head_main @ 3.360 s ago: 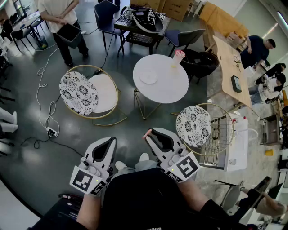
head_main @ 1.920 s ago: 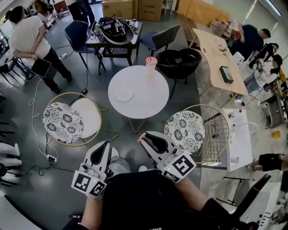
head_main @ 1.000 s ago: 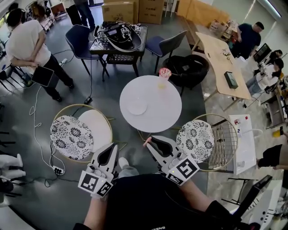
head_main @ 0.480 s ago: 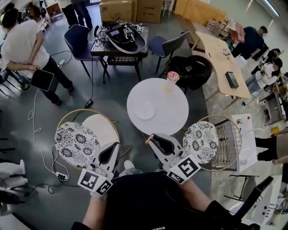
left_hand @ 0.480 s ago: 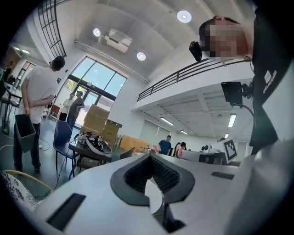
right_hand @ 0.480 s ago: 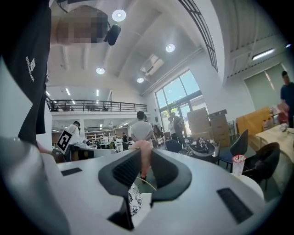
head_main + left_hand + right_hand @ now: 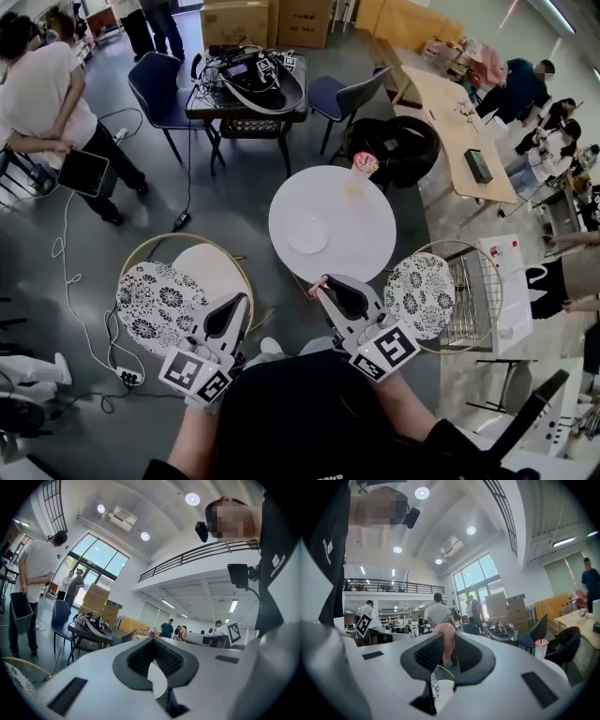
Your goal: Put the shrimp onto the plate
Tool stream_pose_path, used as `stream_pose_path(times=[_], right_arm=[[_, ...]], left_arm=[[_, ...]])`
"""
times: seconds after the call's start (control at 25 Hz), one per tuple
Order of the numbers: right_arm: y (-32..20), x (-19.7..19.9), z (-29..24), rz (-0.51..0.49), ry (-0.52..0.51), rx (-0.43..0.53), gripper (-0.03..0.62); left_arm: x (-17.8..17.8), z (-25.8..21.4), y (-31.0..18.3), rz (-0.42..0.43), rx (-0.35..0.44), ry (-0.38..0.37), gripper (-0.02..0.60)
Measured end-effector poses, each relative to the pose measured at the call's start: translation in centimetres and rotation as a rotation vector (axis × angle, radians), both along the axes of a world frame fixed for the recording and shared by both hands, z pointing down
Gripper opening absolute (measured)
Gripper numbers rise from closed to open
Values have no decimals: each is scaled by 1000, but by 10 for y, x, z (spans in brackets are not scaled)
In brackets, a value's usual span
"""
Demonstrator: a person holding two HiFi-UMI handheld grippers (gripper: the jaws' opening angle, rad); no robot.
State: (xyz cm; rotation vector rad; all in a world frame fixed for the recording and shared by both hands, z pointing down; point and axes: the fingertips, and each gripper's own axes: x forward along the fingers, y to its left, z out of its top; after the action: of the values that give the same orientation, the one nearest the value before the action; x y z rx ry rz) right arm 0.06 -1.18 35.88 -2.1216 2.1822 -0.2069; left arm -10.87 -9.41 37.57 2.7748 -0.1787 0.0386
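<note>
From the head view, the right gripper (image 7: 323,289) is held out in front of the person, its tip at the near edge of the round white table (image 7: 361,234). A pink shrimp (image 7: 315,283) sticks out at that tip. The plate (image 7: 307,234) lies on the table beyond the tip, near it but clearly apart from it, so the shrimp is not over the plate. A cup (image 7: 362,167) stands at the table's far edge. The left gripper (image 7: 240,302) is held lower left, over the floor beside a chair with a patterned cushion (image 7: 159,300), well apart from the plate.

In the left gripper view, the left gripper (image 7: 153,641) has its jaws brought together at the tips with nothing between them; only a small gap shows behind the tips.

In the right gripper view, the right gripper (image 7: 448,637) is clamped on the shrimp (image 7: 444,644). The shrimp stands upright between the two dark pads, its rounded pink end rising just above them. The cup (image 7: 540,648) shows to the right, farther off
</note>
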Motion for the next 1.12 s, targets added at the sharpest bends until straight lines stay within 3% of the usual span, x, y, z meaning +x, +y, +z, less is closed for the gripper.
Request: stream_pose_path(times=[0.52,1.12], right_arm=[[-18,24,9,8,-21,-28,77],[-64,88,50,-50,-36,-128,77]], left_arm=[[12,6,-12,-25,-25,-14,5],[47,24,-36,-123,-41,-82,5]])
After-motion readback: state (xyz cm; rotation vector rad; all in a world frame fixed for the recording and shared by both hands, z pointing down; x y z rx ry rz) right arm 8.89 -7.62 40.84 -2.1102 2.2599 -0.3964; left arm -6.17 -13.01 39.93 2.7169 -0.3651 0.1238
